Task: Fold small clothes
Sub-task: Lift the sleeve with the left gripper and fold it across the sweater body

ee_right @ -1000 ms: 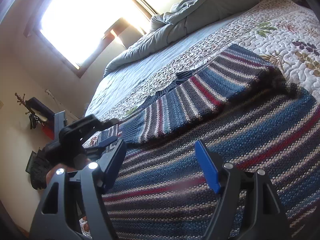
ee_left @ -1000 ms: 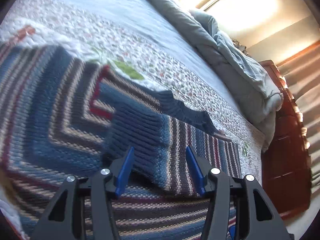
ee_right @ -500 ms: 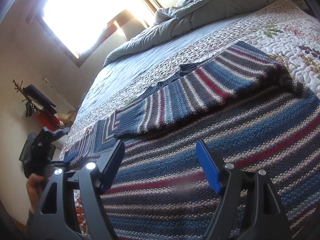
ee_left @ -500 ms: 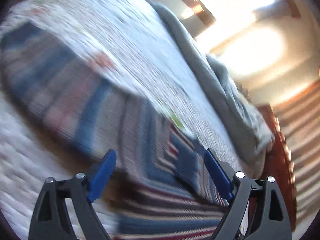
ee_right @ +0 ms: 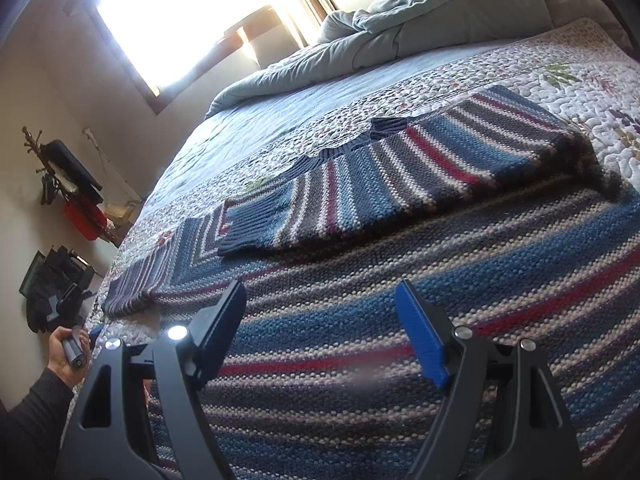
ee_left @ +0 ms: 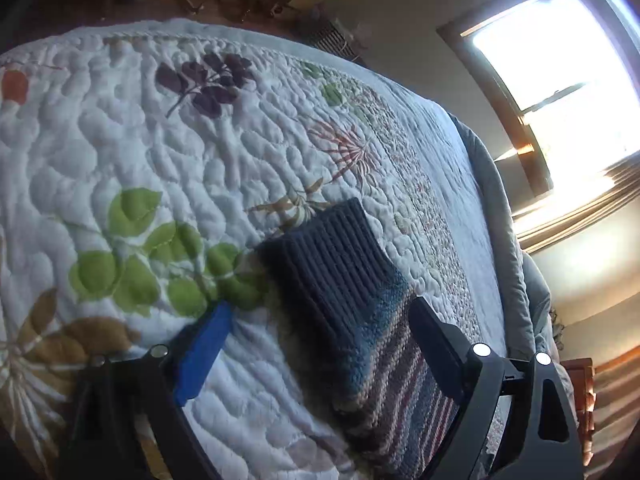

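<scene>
Striped sweater [ee_right: 400, 280] lies flat on the quilt [ee_left: 120, 140] of the bed, one sleeve [ee_right: 400, 184] already folded across the body. The other sleeve's ribbed cuff [ee_left: 332, 264] sticks out onto bare quilt at the left side.

Left gripper [ee_left: 316, 336] is spread wide, nothing btwn the jaws but air; the cuff sits just ahead of and btwn the tips, not touched. Right gripper [ee_right: 320, 312] hovers low over the sweater body w/ jaws opening, no pinch on the knit.

Risks, as I judge them:
- Cuff is thick, loose knit. If the left jaws close too shallow they catch only the top layer or a few loops, and the sleeve slides out mid-fold.
- Close too deep and the quilt gets pinched w/ the cuff; lifting then drags the bedding and shifts the whole sweater.
- Right gripper isn't pinning anything. Pulling the left sleeve across could tug the body and undo the folded sleeve.
- Sun glare from the window [ee_left: 560, 80] may hide the cuff edge.
</scene>
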### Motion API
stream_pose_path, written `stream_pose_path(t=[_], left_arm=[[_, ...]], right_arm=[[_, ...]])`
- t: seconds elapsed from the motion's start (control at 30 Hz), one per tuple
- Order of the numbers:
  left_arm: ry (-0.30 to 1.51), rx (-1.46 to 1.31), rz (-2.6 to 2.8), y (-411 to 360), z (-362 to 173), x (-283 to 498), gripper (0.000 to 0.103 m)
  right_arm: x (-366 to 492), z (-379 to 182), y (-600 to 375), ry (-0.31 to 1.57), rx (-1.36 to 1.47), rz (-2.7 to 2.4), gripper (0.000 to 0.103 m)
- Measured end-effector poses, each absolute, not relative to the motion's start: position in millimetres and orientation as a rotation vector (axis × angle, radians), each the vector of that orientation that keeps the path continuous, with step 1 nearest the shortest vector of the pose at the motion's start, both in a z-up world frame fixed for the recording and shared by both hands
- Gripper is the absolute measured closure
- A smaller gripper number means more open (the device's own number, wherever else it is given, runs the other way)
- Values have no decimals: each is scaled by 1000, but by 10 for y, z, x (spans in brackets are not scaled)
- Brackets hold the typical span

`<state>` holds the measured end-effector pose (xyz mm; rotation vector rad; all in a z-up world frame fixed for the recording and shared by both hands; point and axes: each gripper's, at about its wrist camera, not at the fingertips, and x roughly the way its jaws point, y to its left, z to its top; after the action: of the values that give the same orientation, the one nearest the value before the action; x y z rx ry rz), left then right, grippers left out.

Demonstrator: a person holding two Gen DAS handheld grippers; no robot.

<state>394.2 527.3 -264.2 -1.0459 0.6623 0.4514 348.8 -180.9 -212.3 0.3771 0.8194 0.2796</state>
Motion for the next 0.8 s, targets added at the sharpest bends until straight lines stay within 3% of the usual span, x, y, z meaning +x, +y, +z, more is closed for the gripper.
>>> stream_pose_path(t=[0.3, 0.33, 0.4, 0.47, 0.57, 0.8], left_arm=[[728, -916, 427, 5155, -2544, 4307, 13], [731, -910, 426, 5147, -2533, 4316, 18], [744, -899, 455, 5160, -2527, 4313, 39], [751, -916, 469, 5226, -2561, 4253, 75], [754, -908, 460, 5193, -2515, 4224, 85], [673, -858, 476, 4956, -2023, 4182, 87]], right_arm=[[3481, -2178, -1673, 827, 337, 299, 25], [3481, -2180, -1676, 828, 339, 300, 25], [3488, -2187, -1683, 830, 344, 302, 25], [3490, -2198, -1678, 835, 342, 304, 25], [3493, -2202, -1674, 840, 344, 309, 24], [3489, -2161, -1712, 830, 365, 313, 24]])
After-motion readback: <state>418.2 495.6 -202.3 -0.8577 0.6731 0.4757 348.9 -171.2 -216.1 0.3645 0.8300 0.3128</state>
